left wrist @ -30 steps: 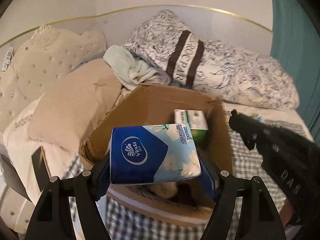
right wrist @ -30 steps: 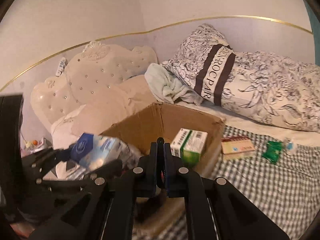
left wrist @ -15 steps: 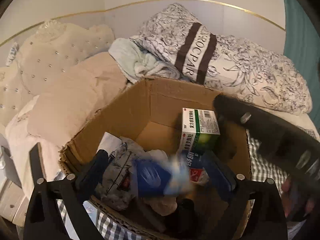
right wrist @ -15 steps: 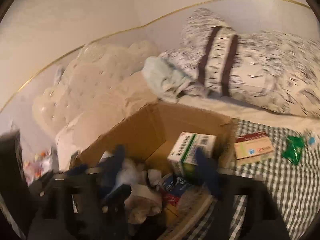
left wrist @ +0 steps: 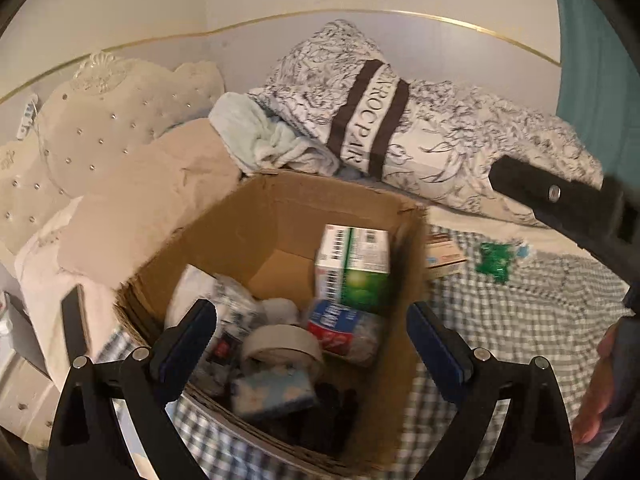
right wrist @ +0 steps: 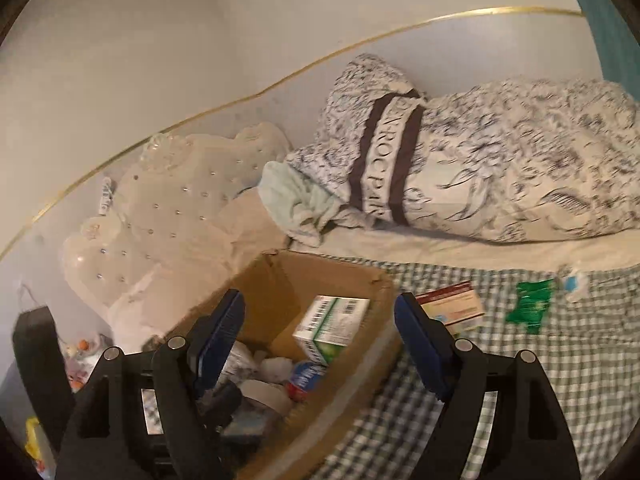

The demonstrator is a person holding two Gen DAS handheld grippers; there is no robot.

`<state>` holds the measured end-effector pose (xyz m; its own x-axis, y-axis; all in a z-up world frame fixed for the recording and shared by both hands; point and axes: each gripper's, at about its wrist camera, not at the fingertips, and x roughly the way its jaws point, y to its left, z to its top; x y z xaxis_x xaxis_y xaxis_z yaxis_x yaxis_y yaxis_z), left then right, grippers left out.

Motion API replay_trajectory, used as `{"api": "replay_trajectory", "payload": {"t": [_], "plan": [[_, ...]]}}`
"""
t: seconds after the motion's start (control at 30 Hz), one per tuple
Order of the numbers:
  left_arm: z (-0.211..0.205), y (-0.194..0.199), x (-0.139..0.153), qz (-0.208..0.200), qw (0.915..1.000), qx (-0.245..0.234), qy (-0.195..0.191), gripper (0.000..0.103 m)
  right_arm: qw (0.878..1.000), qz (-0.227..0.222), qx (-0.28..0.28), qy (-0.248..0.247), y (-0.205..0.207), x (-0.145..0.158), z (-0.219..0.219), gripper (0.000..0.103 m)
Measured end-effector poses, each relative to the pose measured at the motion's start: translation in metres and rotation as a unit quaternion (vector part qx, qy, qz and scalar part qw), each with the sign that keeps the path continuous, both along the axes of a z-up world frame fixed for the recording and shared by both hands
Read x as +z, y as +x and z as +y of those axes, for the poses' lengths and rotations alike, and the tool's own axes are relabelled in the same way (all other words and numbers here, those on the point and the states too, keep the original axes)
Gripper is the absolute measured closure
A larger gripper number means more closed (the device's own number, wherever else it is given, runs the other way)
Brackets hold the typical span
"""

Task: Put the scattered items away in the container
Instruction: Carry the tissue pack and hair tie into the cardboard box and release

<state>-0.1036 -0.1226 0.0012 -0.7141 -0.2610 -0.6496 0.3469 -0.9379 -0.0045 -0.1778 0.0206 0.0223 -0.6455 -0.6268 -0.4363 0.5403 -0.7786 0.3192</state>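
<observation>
Cardboard box (left wrist: 280, 216) serves as the landmark: the tissue pack (left wrist: 272, 394) lies inside it near its front wall, beside a tape roll (left wrist: 280, 346), and the left gripper (left wrist: 312, 344) hangs over it with jaws wide and empty. Beyond the box's far right corner, on the checked bedspread (right wrist: 560, 380), lie a flat red-and-cream box (right wrist: 452, 304) and a green packet (right wrist: 530, 306). The right gripper (right wrist: 320, 336), also spread wide and empty, should probably swing over that corner, straddle the flat box squarely, and clamp without snagging the sheet.
</observation>
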Motion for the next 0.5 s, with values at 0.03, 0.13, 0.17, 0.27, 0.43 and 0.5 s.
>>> {"api": "replay_trajectory", "payload": {"t": [0.03,0.13,0.17,0.27,0.43,0.5], "plan": [[0.004,0.0,0.001,0.001,1.0,-0.003,0.007,0.005,1.0,0.011,-0.013,0.015,0.002,0.001,0.007,0.025],[0.024,0.0,0.002,0.002,0.9997,-0.021,0.013,0.005,0.997,0.023,-0.044,0.054,0.004,0.0,0.023,0.025],[0.032,-0.001,0.003,0.002,0.9996,-0.029,0.007,0.005,0.996,0.025,-0.057,0.063,0.004,-0.002,0.031,0.025],[0.053,-0.006,0.005,0.002,0.9989,-0.046,-0.008,0.005,0.993,0.021,-0.086,0.075,0.001,-0.007,0.054,0.025],[0.084,-0.016,0.004,0.0,0.997,-0.074,-0.02,0.005,0.988,0.013,-0.126,0.088,-0.008,-0.016,0.091,0.025],[0.095,-0.019,0.002,-0.004,0.9956,-0.089,-0.029,0.005,0.985,0.004,-0.146,0.091,-0.013,-0.02,0.106,0.025]]}}
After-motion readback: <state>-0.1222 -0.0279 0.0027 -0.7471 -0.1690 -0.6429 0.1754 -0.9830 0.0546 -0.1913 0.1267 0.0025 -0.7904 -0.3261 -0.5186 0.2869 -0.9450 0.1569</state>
